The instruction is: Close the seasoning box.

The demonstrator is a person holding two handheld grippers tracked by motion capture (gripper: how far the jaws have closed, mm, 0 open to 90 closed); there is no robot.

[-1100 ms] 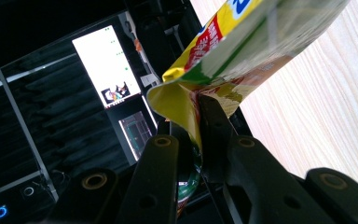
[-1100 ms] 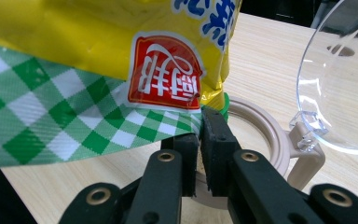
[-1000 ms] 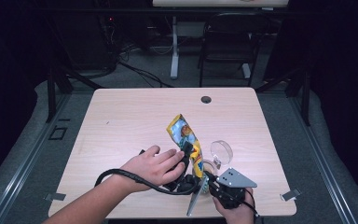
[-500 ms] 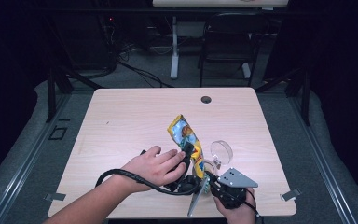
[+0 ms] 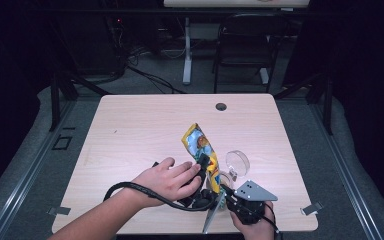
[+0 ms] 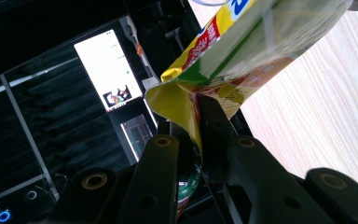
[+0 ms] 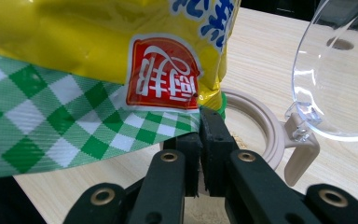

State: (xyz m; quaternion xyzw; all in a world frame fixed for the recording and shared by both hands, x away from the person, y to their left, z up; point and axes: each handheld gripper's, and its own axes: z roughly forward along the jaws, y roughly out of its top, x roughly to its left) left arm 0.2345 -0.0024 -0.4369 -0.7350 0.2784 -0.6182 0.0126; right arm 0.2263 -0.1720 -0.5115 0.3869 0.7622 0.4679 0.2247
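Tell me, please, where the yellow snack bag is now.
In the high view the yellow snack bag is at the table's near right, held between both grippers, beside the clear lid.

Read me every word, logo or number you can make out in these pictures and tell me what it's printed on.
"厨邦": white characters, seen upside down, on a red square logo on the yellow snack bag with green-and-white check.
Blue characters along that bag's top edge: cut off, unreadable.
Blue and red print on the bag in the left gripper view: too blurred.
Bright monitor screen: text too small.
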